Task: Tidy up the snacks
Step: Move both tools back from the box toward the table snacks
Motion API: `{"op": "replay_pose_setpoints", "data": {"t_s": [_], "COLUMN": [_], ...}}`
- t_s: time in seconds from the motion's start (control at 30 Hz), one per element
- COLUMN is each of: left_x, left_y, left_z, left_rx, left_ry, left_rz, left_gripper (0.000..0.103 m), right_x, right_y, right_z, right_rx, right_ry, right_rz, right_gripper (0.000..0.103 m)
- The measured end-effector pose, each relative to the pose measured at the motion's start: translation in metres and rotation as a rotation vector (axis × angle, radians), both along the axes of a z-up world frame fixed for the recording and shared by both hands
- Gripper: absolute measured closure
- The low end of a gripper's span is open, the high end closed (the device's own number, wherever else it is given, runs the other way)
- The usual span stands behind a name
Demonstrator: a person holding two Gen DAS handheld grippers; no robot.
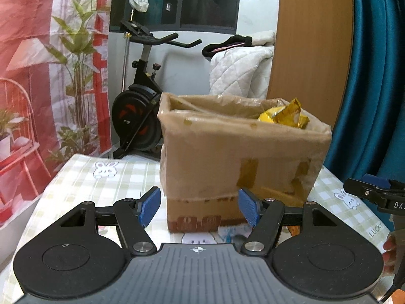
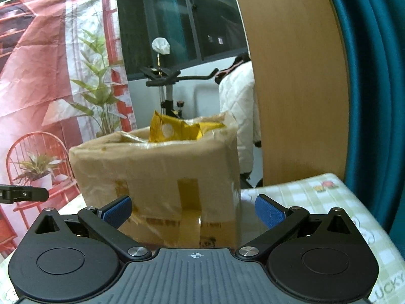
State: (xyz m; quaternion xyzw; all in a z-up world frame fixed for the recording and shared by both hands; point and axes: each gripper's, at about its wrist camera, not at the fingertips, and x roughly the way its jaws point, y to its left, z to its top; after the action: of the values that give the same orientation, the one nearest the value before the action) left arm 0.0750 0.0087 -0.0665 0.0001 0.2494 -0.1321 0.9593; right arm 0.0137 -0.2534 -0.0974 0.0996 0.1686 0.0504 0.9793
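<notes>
A yellow snack bag (image 1: 283, 115) sticks up out of an open cardboard box (image 1: 235, 157), crumpled and leaning against the box's far right corner in the left wrist view; in the right wrist view the same snack bag (image 2: 174, 128) rises above the rim near the middle of the cardboard box (image 2: 162, 174). The box is lined with clear plastic and patched with strips of brown tape, and it stands upright on a table covered by a green checked cloth (image 1: 83, 179) printed with small rabbits.

The left gripper (image 1: 200, 209) hangs low in front of the box, its 2 blue-padded fingers spread wide with nothing between them, clear of the cardboard. The right gripper (image 2: 193, 211) faces another side of the box, likewise released, its 2 pads parted and holding nothing. The tip of the right gripper also shows at the right edge of the left wrist view, above the cloth.

Behind the table stand an exercise bike (image 1: 141, 96), a red and white printed backdrop (image 1: 38, 63) with plants, a white quilted blanket (image 1: 240, 68), a wooden panel (image 1: 311, 38) and a teal curtain (image 1: 374, 63)
</notes>
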Motion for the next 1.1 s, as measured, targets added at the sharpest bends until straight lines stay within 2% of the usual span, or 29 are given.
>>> {"op": "replay_pose_setpoints", "data": {"t_s": [0.4, 0.57, 0.97, 1.1], "left_x": [-0.028, -0.035, -0.044, -0.049], "left_y": [0.006, 0.010, -0.004, -0.012], "left_z": [-0.038, -0.048, -0.082, -0.094], "left_rx": [-0.015, -0.013, -0.011, 0.002], "left_ry": [0.072, 0.098, 0.201, 0.228], "left_rz": [0.032, 0.037, -0.007, -0.034], "left_gripper": [0.033, 0.033, 0.033, 0.027], "right_x": [-0.030, -0.031, -0.026, -0.024], "right_y": [0.021, 0.020, 0.026, 0.025], "right_z": [-0.043, -0.055, -0.067, -0.071], "right_rx": [-0.010, 0.025, 0.004, -0.008], "right_ry": [0.051, 0.098, 0.173, 0.196], "right_rz": [0.039, 0.038, 0.047, 0.049], "right_gripper": [0.000, 0.000, 0.001, 0.001]}}
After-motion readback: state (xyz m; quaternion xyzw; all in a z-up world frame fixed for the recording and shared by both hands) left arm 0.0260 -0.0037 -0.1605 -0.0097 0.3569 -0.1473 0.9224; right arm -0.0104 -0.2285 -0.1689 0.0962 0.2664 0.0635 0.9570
